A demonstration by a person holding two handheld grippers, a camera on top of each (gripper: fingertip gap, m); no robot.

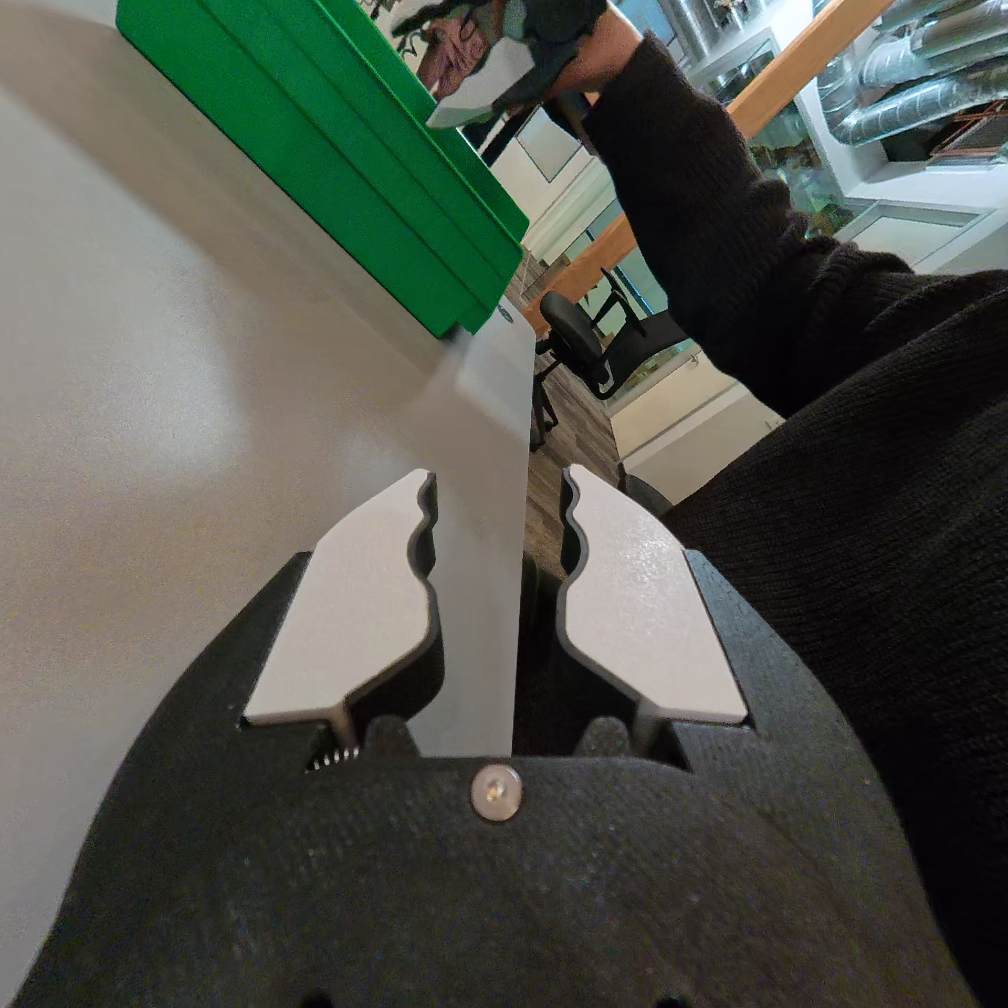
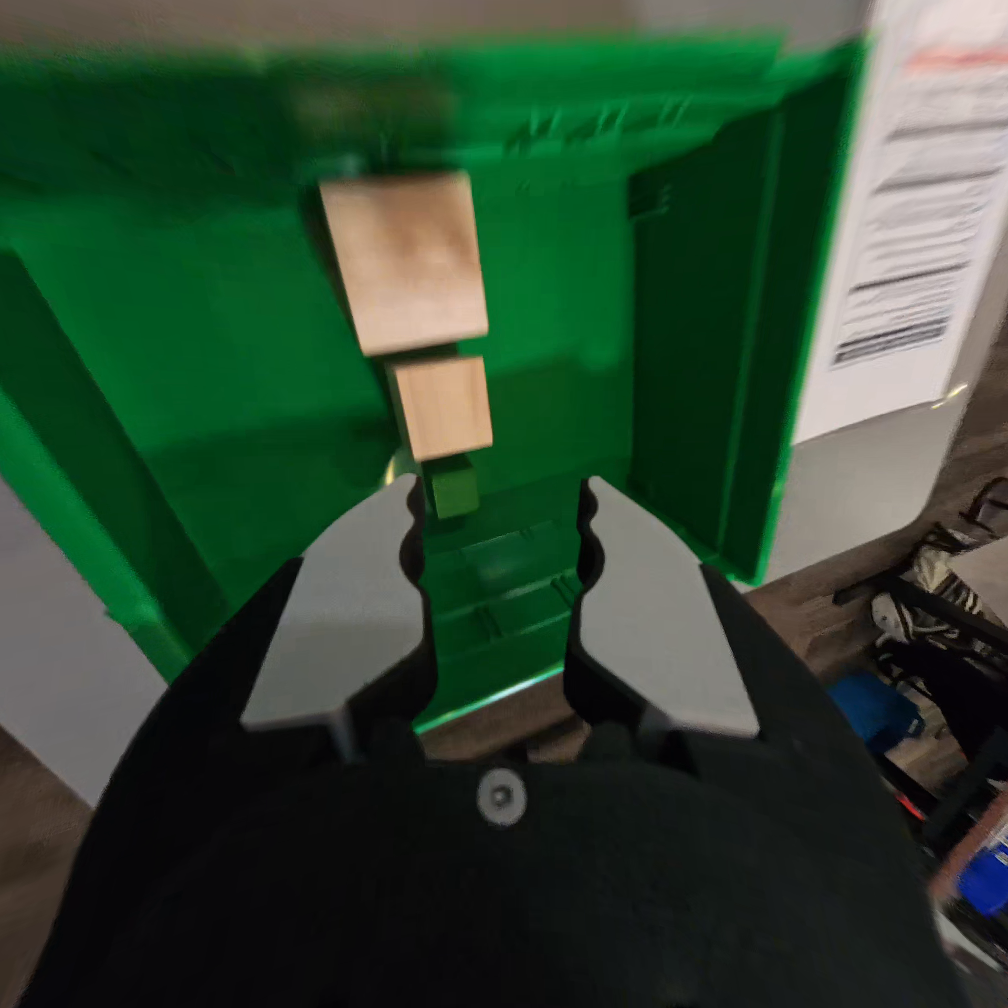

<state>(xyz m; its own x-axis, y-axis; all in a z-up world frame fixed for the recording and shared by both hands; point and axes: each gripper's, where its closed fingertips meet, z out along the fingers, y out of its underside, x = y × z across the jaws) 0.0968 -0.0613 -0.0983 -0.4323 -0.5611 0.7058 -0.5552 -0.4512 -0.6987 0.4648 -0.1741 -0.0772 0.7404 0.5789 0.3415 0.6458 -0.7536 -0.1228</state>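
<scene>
Both grippers, left gripper (image 1: 499,491) and right gripper (image 2: 499,491), are spread and hold nothing, left beside the grey counter (image 1: 163,436) edge, right over the green bin (image 2: 191,354) near two wooden blocks (image 2: 406,262) and a small green block (image 2: 454,493), which a careless dip might topple

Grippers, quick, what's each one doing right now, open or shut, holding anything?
Left gripper: open, empty, straddling the grey table's front edge.
Right gripper: open, empty, above the green plastic bin holding two wooden blocks.
</scene>
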